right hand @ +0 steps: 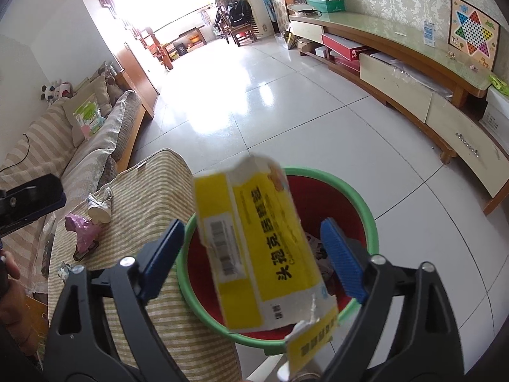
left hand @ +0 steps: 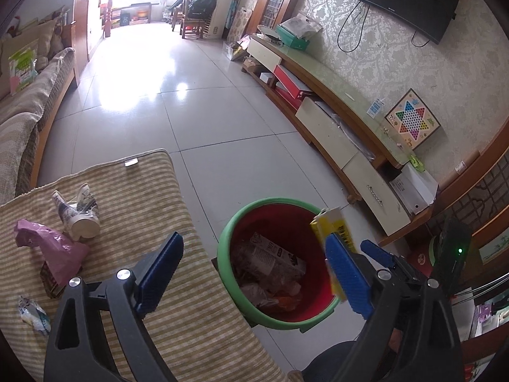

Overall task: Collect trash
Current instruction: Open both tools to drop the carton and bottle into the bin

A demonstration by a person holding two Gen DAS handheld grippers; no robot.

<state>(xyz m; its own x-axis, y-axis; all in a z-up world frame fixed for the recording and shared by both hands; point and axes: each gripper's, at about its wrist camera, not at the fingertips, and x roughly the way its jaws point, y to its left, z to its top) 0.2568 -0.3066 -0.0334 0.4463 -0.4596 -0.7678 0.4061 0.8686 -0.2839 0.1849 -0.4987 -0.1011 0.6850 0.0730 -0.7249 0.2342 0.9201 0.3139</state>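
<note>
A red bin with a green rim (left hand: pixel 229 232) stands on the floor beside a striped cloth surface (left hand: pixel 152 197); a carton and wrappers (left hand: pixel 276 254) lie inside it. My left gripper (left hand: pixel 251 254) is open and empty above the cloth's edge and the bin. My right gripper (right hand: pixel 251 226) is open over the bin (right hand: pixel 366 210). A torn yellow box (right hand: pixel 261 248) hangs tilted between its pads, with gaps on both sides. On the cloth lie a crumpled paper cup (left hand: pixel 79 213), a pink plastic bag (left hand: pixel 54 245) and a small wrapper (left hand: pixel 33 313).
A striped sofa (left hand: pixel 28 102) runs along the left. A low TV cabinet (left hand: pixel 334 121) lines the right wall, with glossy tiled floor (left hand: pixel 191 95) between them. A person's hand (right hand: pixel 12 289) shows at the left edge of the right wrist view.
</note>
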